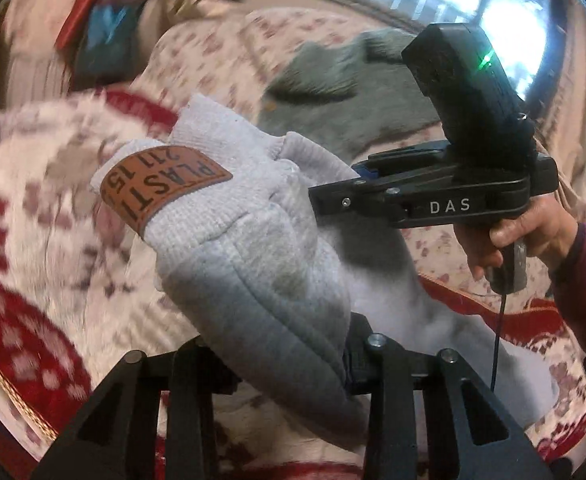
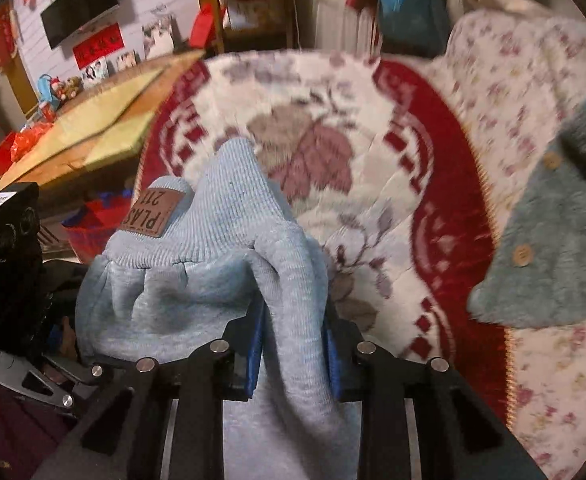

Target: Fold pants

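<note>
The light grey sweatpants (image 1: 253, 248) hang bunched between both grippers above the bed, the ribbed waistband with a brown leather patch (image 1: 165, 188) uppermost. My left gripper (image 1: 293, 364) is shut on the fabric near the waistband. My right gripper (image 1: 333, 196) shows in the left wrist view, shut on the waistband from the right. In the right wrist view the pants (image 2: 233, 280) rise from my right gripper (image 2: 293, 360), whose blue pads (image 2: 255, 344) pinch a fold of them. The patch (image 2: 153, 212) shows upper left, and the left gripper's body (image 2: 9, 248) at far left.
A red and white floral blanket (image 2: 333, 152) covers the bed below. A fuzzy teal cardigan with wooden buttons (image 2: 553, 240) lies on a floral quilt (image 2: 533, 80) to the right. A wooden table (image 2: 93, 128) with clutter stands beyond the bed at left.
</note>
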Motion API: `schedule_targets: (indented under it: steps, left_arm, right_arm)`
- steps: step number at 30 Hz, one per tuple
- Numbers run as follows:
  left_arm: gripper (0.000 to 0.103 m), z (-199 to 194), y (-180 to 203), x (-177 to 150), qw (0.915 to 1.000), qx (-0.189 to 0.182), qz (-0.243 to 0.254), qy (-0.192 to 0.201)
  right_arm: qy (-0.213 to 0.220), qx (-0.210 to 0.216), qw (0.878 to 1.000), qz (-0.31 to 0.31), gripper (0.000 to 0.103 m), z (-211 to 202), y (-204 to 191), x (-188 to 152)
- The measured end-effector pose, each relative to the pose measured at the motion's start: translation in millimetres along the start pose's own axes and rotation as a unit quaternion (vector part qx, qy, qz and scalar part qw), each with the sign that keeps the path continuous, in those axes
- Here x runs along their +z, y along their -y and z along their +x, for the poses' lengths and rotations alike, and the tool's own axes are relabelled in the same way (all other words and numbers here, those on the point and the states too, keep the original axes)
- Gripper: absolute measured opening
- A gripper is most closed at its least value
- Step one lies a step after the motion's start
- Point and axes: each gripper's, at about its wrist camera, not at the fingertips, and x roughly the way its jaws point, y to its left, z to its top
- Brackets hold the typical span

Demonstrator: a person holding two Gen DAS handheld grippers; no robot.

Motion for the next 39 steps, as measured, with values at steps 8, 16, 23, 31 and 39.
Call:
schedule_targets:
  steps: [8,16,23,31,39]
  left_arm:
    - [0.034,-16,78,10,0.9953,-0.022,0.093,0.016]
    - [0.034,1,155,-17,0.9862,-0.05,0.158,-0.001]
    - [0.034,41,212,-70,0.9727,-0.079,0.211,-0.055]
    - [0.049,63,225,-121,0.9589,-0.112,0.233,-0.118]
    - [0.093,10,217,-108,0.9518,-0.194,0.21,-0.111]
  right_arm:
    - [0.04,-0.033,0.999,-0.017,0.029,-77,-7,-33]
    - [0.047,-0.061,0.996,0.048,0.032,-127,11,-113]
    - [0.033,-0.094,0.981,0.165,0.034,-141,28,-227]
    - [-0.031,-0.139,0.942,0.303,0.036,-126,23,-337]
    - [0.036,-0.231,0.876,0.423,0.055,-205,8,-371]
